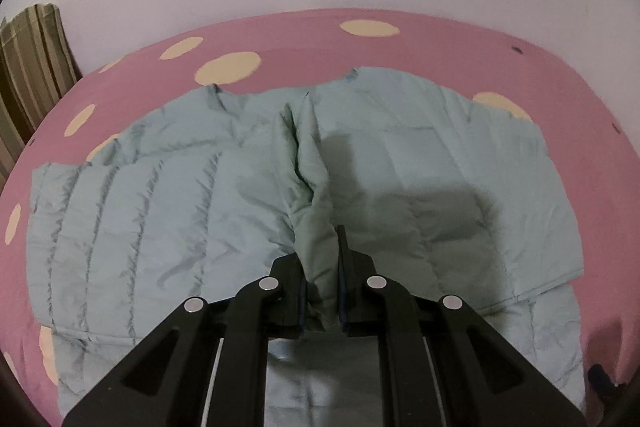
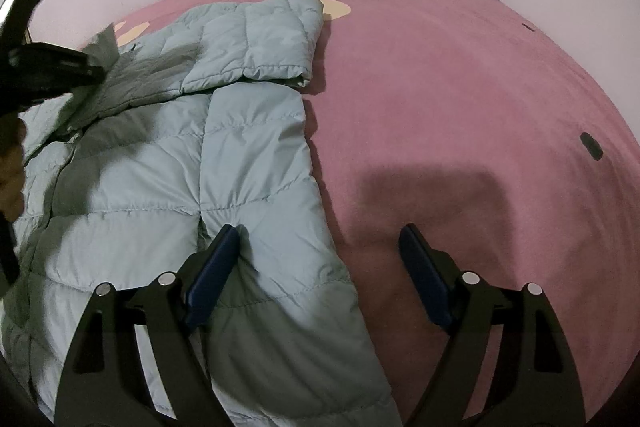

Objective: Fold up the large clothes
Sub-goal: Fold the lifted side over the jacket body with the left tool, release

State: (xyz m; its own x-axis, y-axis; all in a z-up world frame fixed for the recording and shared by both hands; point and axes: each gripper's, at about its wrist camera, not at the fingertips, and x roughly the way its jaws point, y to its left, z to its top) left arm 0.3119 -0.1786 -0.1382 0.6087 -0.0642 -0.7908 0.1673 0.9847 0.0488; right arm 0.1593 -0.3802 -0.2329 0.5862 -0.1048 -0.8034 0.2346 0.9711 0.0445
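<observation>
One pink bedsheet [image 2: 440, 75] with cream dots covered the bed. Pale blue quilted jacket [image 1: 420, 163] lay flat on it, one sleeve [image 2: 260, 39] folded across the chest. Left gripper [image 1: 322, 291] was narrowed, clamping a raised ridge of jacket fabric. Right gripper [image 2: 316, 259] stood wide, holding nothing, one finger [image 2: 216, 267] touching the jacket's edge, the other over bare sheet.
</observation>
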